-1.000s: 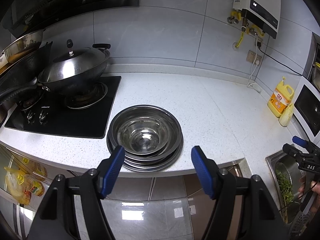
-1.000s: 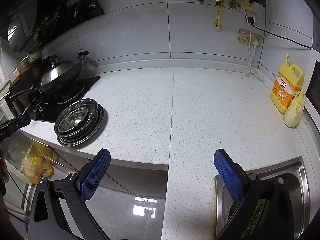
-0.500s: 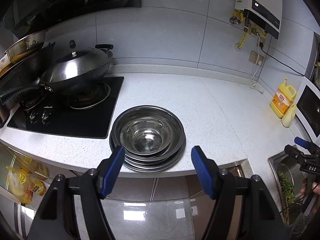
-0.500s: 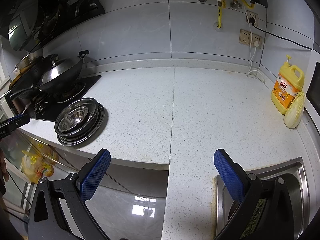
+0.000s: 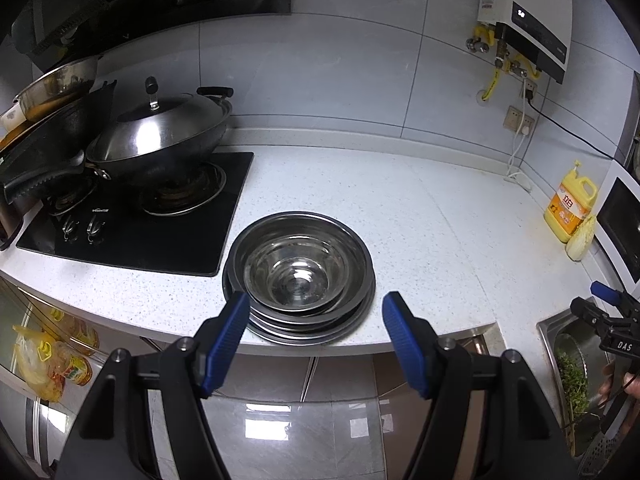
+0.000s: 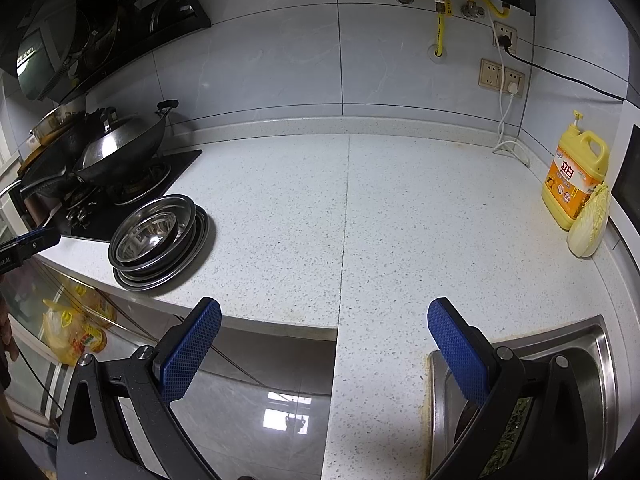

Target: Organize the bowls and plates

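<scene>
- We hold the left claw (image 5: 312, 320) wide open and empty, just in front of the stack of steel bowls and plates (image 5: 299, 276).
- The stack stands on the tabletop (image 5: 420, 220), near its front edge and just beside the stove (image 5: 132, 220); the small bowl (image 5: 294, 272) lies inside a bigger one, with flat plates under them.
- The right claw (image 6: 324, 342) is also wide open and empty, well apart from the stack, near the sink (image 6: 576, 360).
- We think the next step is to take the top bowl: one finger should go inside the rim and one outside.
- The steel looks slippery, so we should close slowly and lift straight up, so the lower pieces do not move to the edge.
</scene>
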`<state>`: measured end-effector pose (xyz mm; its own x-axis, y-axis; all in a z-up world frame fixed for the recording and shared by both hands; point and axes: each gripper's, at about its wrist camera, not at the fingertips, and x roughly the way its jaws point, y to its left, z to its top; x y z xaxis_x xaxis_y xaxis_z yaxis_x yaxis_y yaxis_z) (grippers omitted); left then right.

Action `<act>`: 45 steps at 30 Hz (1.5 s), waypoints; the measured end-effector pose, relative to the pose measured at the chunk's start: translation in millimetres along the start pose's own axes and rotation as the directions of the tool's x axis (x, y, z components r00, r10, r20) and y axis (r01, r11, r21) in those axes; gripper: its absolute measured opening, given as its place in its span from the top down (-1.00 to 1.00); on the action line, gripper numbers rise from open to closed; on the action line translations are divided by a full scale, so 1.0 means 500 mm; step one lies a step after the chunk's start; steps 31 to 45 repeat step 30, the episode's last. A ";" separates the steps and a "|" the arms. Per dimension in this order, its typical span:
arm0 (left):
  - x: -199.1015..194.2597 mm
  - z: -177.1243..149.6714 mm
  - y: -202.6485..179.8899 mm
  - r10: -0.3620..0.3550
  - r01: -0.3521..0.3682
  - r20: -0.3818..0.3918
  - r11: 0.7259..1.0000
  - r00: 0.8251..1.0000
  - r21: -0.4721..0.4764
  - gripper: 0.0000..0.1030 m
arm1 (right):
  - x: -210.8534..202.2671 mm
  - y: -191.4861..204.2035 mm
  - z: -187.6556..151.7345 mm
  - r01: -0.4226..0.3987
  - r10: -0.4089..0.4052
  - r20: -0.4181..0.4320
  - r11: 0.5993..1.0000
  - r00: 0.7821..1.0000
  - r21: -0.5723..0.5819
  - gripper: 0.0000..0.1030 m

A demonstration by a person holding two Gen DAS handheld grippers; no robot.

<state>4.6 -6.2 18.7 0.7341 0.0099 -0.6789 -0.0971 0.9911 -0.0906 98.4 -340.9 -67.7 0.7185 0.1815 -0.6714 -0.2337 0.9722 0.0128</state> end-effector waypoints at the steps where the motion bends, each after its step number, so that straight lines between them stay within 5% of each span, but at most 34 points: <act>1: 0.000 0.001 -0.001 0.008 -0.008 -0.002 1.000 1.000 0.001 -0.31 | 0.000 0.000 0.000 0.000 0.000 0.000 1.000 1.000 0.000 -0.98; 15: 0.003 0.001 0.009 -0.050 0.049 -0.021 0.998 0.999 -0.044 -0.31 | 0.010 0.002 -0.001 -0.001 0.001 -0.009 1.000 1.000 -0.016 -0.98; 45: -0.002 -0.007 0.006 -0.028 0.027 -0.014 0.999 1.000 -0.044 -0.31 | 0.011 0.000 0.000 0.002 -0.003 -0.007 1.000 1.000 -0.023 -0.98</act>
